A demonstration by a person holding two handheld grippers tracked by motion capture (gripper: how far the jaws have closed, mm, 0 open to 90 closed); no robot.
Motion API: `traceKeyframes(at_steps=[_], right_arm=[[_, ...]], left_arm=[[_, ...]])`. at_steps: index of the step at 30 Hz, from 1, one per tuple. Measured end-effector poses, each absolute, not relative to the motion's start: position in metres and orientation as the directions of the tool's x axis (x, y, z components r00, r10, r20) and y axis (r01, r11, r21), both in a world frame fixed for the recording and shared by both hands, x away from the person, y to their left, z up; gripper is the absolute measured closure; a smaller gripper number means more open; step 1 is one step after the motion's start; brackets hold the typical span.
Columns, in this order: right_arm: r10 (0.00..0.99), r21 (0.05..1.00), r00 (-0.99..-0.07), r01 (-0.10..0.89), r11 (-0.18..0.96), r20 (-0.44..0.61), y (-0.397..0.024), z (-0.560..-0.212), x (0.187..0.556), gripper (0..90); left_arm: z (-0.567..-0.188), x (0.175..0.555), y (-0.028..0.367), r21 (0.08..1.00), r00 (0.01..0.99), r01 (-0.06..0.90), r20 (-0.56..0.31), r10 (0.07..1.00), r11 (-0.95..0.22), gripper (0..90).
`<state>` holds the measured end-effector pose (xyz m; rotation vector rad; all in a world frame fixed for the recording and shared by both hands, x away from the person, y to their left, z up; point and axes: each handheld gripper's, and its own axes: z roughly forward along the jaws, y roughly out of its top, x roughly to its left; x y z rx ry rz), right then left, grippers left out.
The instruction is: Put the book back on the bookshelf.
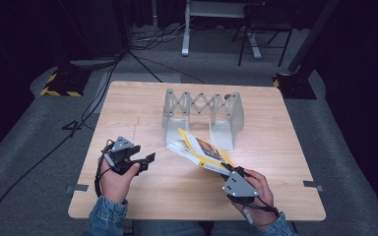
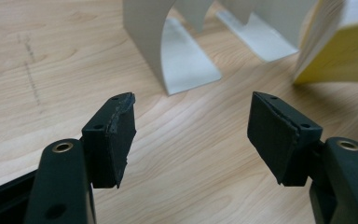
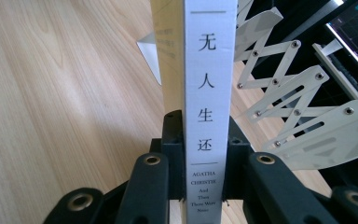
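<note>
A paperback book (image 1: pixel 202 151) with a yellow cover and white spine hangs tilted above the table, its near end clamped in my right gripper (image 1: pixel 232 172). In the right gripper view the white spine (image 3: pixel 209 93), printed with Chinese characters and "Agatha Christie", stands between the two black jaws, which press on both sides of it. My left gripper (image 1: pixel 145 161) hovers left of the book with its jaws wide apart; the left gripper view has bare wood between its pads (image 2: pixel 116 135), and the book's yellow corner (image 2: pixel 340 51) lies ahead to the right.
A grey expandable book rack (image 1: pixel 202 115) with scissor-link back stands at the table's middle, just beyond the book. The wooden table (image 1: pixel 128 113) has open surface on the left and along the front. Cables and stand bases lie on the floor behind.
</note>
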<state>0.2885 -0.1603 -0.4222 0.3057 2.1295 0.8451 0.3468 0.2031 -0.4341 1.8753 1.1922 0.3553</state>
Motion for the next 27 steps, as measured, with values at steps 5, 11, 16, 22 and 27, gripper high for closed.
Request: traceKeyframes(at_steps=[5,11,16,22,27], right_arm=[[0.484,0.676,-0.645,-0.07,0.733,-0.591,-0.162,-0.415,0.291,76.3],[0.533,0.733,-0.648,-0.057,0.678,-0.544,-0.167,-0.403,0.296,76.3],[0.55,0.746,-0.637,-0.059,0.663,-0.54,-0.171,-0.396,0.299,76.3],[0.579,0.768,-0.623,-0.056,0.637,-0.526,-0.177,-0.386,0.304,76.3],[0.601,0.789,-0.625,-0.038,0.613,-0.498,-0.181,-0.382,0.309,76.3]], left_arm=[[-0.445,0.346,0.213,0.756,0.474,0.63,-0.195,0.859,-0.176,32.6],[-0.457,0.343,0.226,0.737,0.452,0.645,-0.153,0.879,-0.204,32.0],[-0.466,0.342,0.234,0.731,0.451,0.645,-0.126,0.883,-0.226,30.4],[-0.481,0.345,0.243,0.707,0.434,0.67,-0.125,0.892,-0.227,28.9],[-0.489,0.349,0.246,0.698,0.427,0.679,-0.124,0.895,-0.227,29.3]])
